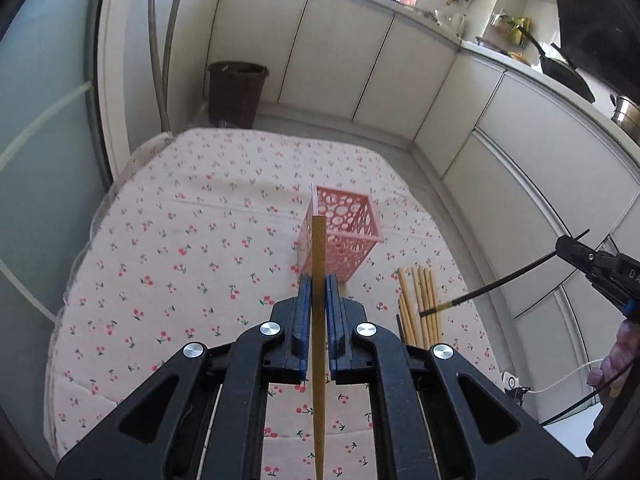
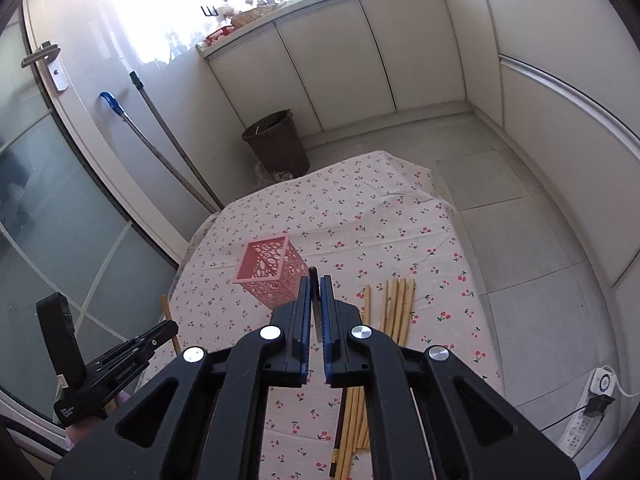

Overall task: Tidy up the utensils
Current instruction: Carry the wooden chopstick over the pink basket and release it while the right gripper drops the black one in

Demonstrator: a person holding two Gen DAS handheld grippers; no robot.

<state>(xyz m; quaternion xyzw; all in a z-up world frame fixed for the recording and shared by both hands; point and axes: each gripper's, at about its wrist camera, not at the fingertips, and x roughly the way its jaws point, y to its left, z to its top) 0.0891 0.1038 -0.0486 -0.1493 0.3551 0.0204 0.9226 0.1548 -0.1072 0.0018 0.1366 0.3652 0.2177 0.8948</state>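
Observation:
A pink perforated basket (image 1: 344, 236) stands upright on the cherry-print cloth (image 1: 180, 240); it also shows in the right wrist view (image 2: 272, 272). My left gripper (image 1: 319, 280) is shut on a wooden chopstick (image 1: 319, 320), held upright just in front of the basket. My right gripper (image 2: 316, 284) is shut on a dark chopstick (image 2: 314, 280), near the basket's right side. The right gripper (image 1: 592, 264) and its dark chopstick (image 1: 480, 292) show at the right of the left wrist view. A pile of wooden chopsticks (image 1: 420, 304) lies on the cloth right of the basket, also in the right wrist view (image 2: 394, 308).
A brown bin (image 1: 236, 92) stands on the floor beyond the table. White cabinets (image 1: 360, 60) line the back and right. A glass door (image 2: 48, 200) with mop handles (image 2: 160, 140) is at the left. A power strip (image 2: 588, 412) lies on the floor at right.

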